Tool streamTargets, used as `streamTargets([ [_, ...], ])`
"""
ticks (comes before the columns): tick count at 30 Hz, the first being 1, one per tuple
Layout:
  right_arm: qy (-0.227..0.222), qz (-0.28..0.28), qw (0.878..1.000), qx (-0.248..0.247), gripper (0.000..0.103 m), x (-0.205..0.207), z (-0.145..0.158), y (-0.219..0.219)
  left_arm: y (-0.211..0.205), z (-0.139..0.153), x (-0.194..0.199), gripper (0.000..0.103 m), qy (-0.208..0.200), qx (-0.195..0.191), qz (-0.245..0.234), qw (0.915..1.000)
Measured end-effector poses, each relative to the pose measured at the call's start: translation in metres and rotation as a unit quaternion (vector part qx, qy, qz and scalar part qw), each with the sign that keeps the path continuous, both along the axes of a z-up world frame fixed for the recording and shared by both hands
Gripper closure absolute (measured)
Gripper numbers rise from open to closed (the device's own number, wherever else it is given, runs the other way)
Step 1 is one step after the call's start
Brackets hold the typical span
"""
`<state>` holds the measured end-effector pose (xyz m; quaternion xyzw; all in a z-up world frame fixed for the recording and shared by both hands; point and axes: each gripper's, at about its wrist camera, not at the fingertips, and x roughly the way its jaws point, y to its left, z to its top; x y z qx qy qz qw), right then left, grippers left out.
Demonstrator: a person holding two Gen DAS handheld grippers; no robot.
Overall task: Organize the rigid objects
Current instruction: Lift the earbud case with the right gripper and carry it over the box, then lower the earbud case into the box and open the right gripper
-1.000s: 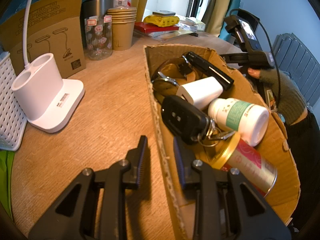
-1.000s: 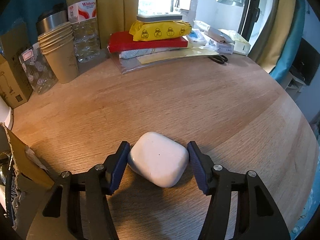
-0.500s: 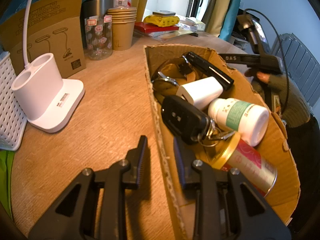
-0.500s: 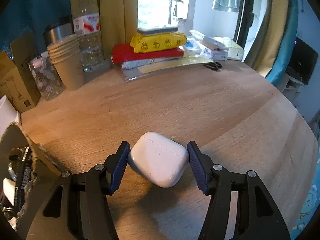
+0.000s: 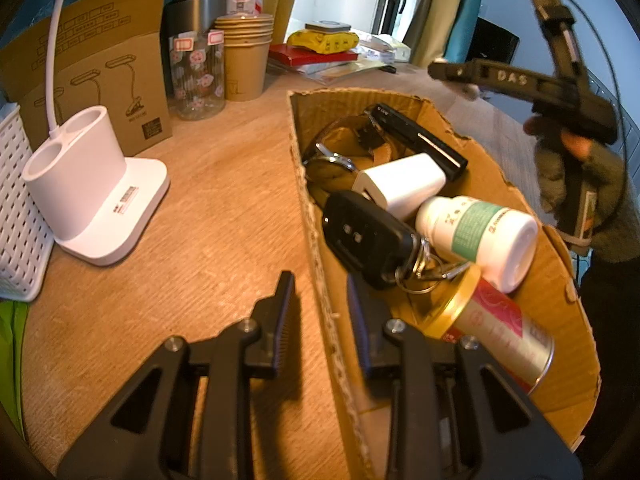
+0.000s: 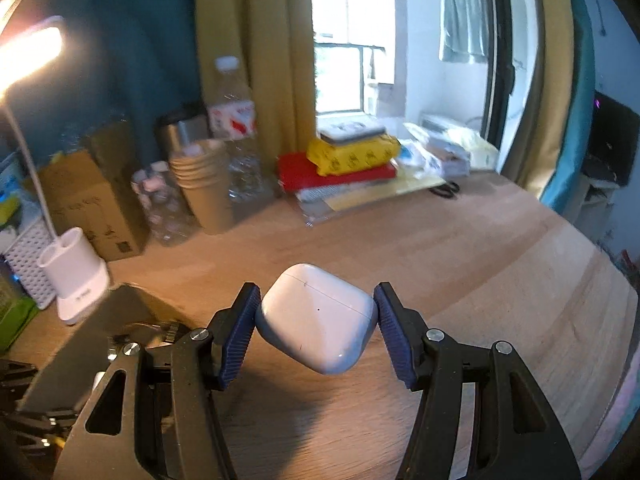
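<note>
The job looks mostly done, because the torn brown cardboard box (image 5: 560, 292) on the round wooden desk (image 5: 224, 200) already has many things in it. Inside lie a black car key with metal rings (image 5: 368, 236), a white square charger plug (image 5: 400, 186), a white pill bottle with a green label (image 5: 478, 232), a gold and red tin can (image 5: 496, 332), a long black stick-shaped gadget (image 5: 416, 140) and a brown strap watch (image 5: 352, 152). One thing is left to put in, I think: the small white rounded earbud case (image 6: 318, 322). The right gripper (image 6: 318, 326) holds it up off the desk, with its jaws pinching the case on both sides, tipped at a slant. The box is down to the left of it, partly in shadow. The left gripper (image 5: 320, 304) has its jaws a little apart, one on each side of the box's near wall. I cannot tell if they squeeze the wall or only sit around it. Next, the case likely goes over the box and gets let go.
</note>
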<state>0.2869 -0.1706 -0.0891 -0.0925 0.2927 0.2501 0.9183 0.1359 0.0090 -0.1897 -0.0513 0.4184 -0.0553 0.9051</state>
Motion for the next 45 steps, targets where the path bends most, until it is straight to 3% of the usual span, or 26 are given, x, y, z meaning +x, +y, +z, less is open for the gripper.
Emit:
streamTargets([
  [12,-0.041,0.075,0.996,-0.014,0.041,-0.053,0.023,0.044,0.000,0.000,0.000,0.075,0.000,0.000,0.000,1.0000],
  [19,-0.033,0.121,0.992,-0.030,0.041,-0.068,0.013,0.070,0.000,0.000,0.000,0.075,0.000,0.000,0.000,1.0000],
  [26,-0.027,0.166,0.982,-0.083,0.041,-0.083,-0.007,0.097,0.000,0.000,0.000,0.075,0.000,0.000,0.000,1.0000],
  [45,0.006,0.171,0.980,-0.105,0.041,-0.080,-0.023,0.104,0.000,0.000,0.000,0.075,0.000,0.000,0.000,1.0000],
])
